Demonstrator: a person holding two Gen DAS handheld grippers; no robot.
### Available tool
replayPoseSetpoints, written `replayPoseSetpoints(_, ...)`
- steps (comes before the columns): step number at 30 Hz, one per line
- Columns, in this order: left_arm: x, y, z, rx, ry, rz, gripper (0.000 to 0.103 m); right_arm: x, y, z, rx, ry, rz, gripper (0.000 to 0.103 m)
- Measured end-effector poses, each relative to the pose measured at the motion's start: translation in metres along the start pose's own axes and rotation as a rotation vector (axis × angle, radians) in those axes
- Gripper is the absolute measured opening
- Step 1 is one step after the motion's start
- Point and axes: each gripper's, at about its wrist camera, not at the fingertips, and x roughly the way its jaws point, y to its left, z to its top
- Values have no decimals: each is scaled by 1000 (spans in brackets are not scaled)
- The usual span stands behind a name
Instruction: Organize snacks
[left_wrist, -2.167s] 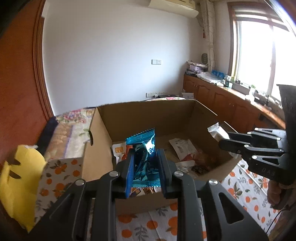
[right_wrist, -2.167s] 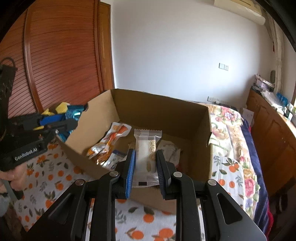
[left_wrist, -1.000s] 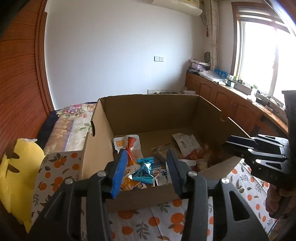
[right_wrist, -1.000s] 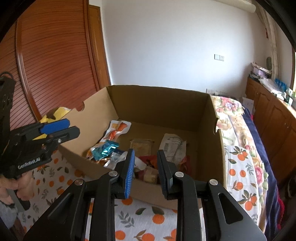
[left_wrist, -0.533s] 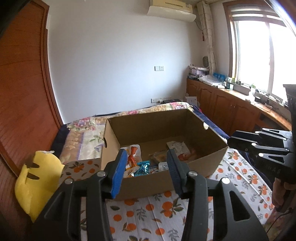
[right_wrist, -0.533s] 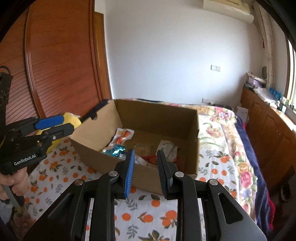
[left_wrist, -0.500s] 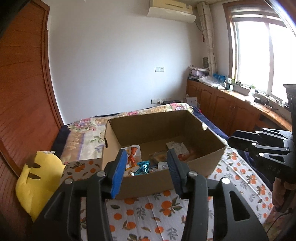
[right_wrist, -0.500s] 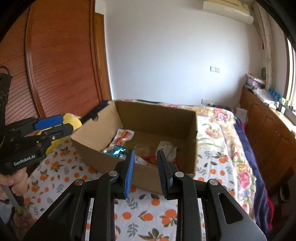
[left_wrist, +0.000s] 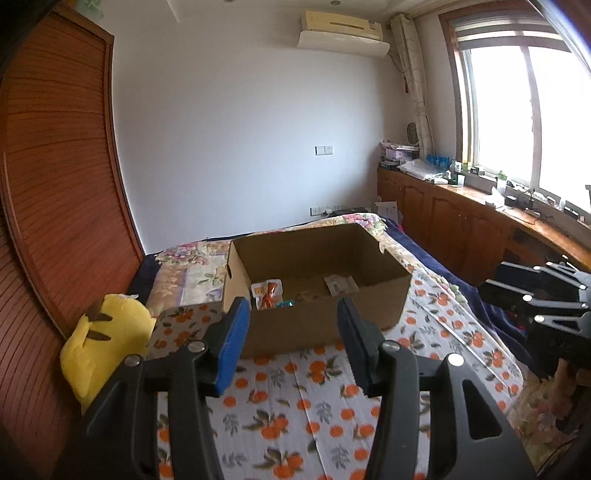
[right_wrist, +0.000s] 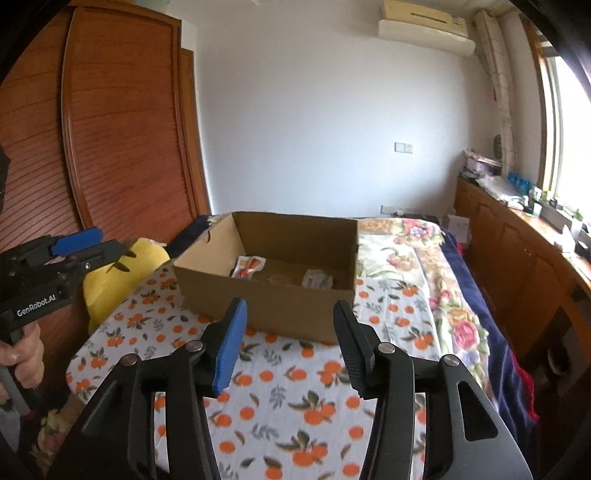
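An open cardboard box (left_wrist: 325, 325) (right_wrist: 266, 306) stands on an orange-print cloth (left_wrist: 317, 398) (right_wrist: 295, 391) over a bed. Inside lie several snack packets, among them an orange-and-white one (left_wrist: 266, 292) (right_wrist: 248, 266) and a white one (left_wrist: 341, 285) (right_wrist: 316, 278). My left gripper (left_wrist: 291, 339) hovers well back from the box's near wall, its jaws opening with nothing between them. My right gripper (right_wrist: 286, 339) hangs equally far back, its jaws also opening and empty. Each gripper shows at the edge of the other's view, the right gripper (left_wrist: 535, 295) and the left gripper (right_wrist: 74, 247).
A yellow plush toy (left_wrist: 103, 343) (right_wrist: 122, 277) lies left of the box against a wooden slatted wardrobe (left_wrist: 55, 221). A floral bedspread (right_wrist: 413, 258) runs behind and right of the box. Wooden cabinets (left_wrist: 461, 229) line the window wall. A hand (right_wrist: 22, 358) grips the left tool's handle.
Both grippers have pulled back and up from the box, which now looks smaller and farther off. The right jaws went from nearly shut to spread apart; the left jaws widened a little.
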Motion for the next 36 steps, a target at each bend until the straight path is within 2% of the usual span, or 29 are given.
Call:
replayPoseSetpoints(7, -42, -10, -24, -8, -1, -5, 50, -51, 6, -15, 5, -31, -30, 54)
replayPoseSetpoints(12, -72, -16, -37, 12, -23, 18, 52, -81, 16, -28, -13, -50, -49, 59)
replayPoseSetpoints(18, -97, -13, -57, -16, -42, 26, 67, -103, 24, -47, 11, -77, -60, 65)
replayPoseSetpoints(20, -101, -13, -63, -30, -38, 29, 68, -107, 27, -52, 14, -77, -55, 66)
replayPoseSetpoints(26, -119, -18, -82, -24, -34, 73, 72, -116, 34, -69, 10, -70, -55, 81)
replayPoseSetpoints(30, -130, -20, -93, -36, -49, 65, 75, -121, 33, -79, 20, -78, -61, 91)
replayPoseSetpoints(32, -134, -20, -98, -46, -49, 72, 78, -122, 31, -81, 29, -83, -64, 95)
replayPoseSetpoints(33, -135, -20, -101, -47, -48, 72, 85, -122, 30, -82, 36, -85, -63, 98)
replayPoseSetpoints(34, -135, -21, -103, -49, -49, 71, 96, -122, 29, -83, 41, -85, -60, 100)
replayPoseSetpoints(36, -137, -21, -107, -47, -56, 63, 102, -123, 30, -85, 41, -93, -59, 103)
